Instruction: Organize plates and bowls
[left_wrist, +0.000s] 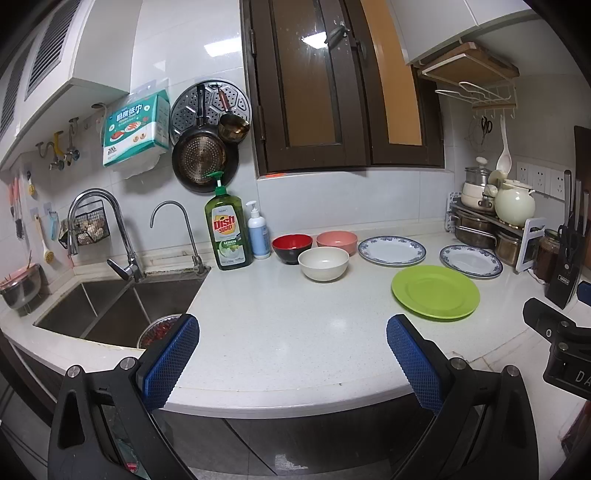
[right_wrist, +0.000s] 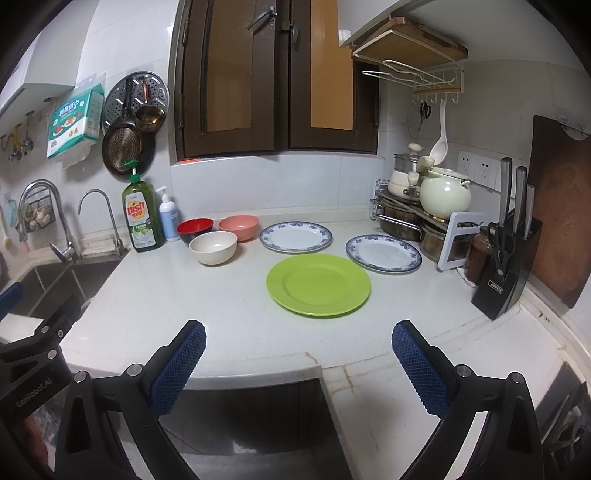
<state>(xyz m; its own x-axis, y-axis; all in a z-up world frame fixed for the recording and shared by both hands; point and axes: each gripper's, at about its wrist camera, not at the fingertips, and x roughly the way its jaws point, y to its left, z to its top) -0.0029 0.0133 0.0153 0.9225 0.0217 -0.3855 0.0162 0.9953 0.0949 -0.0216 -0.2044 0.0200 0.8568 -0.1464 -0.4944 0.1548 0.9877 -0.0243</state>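
Observation:
On the white counter (left_wrist: 277, 332) sit three bowls: a red-and-black bowl (left_wrist: 292, 248), a pink bowl (left_wrist: 337, 242) and a cream bowl (left_wrist: 323, 263). To their right lie a green plate (left_wrist: 435, 291) and two blue-rimmed white plates (left_wrist: 392, 250) (left_wrist: 470, 261). The right wrist view shows the same red bowl (right_wrist: 194, 229), pink bowl (right_wrist: 238, 227), cream bowl (right_wrist: 213, 247), green plate (right_wrist: 318, 285) and blue-rimmed plates (right_wrist: 296, 236) (right_wrist: 383, 253). My left gripper (left_wrist: 293, 354) and right gripper (right_wrist: 298, 354) are open and empty at the counter's front edge.
A double sink (left_wrist: 110, 306) with two taps lies at the left. A dish soap bottle (left_wrist: 228, 229) and pump bottle (left_wrist: 258, 230) stand by the bowls. A pot rack (right_wrist: 424, 206) and knife block (right_wrist: 506, 258) stand at the right.

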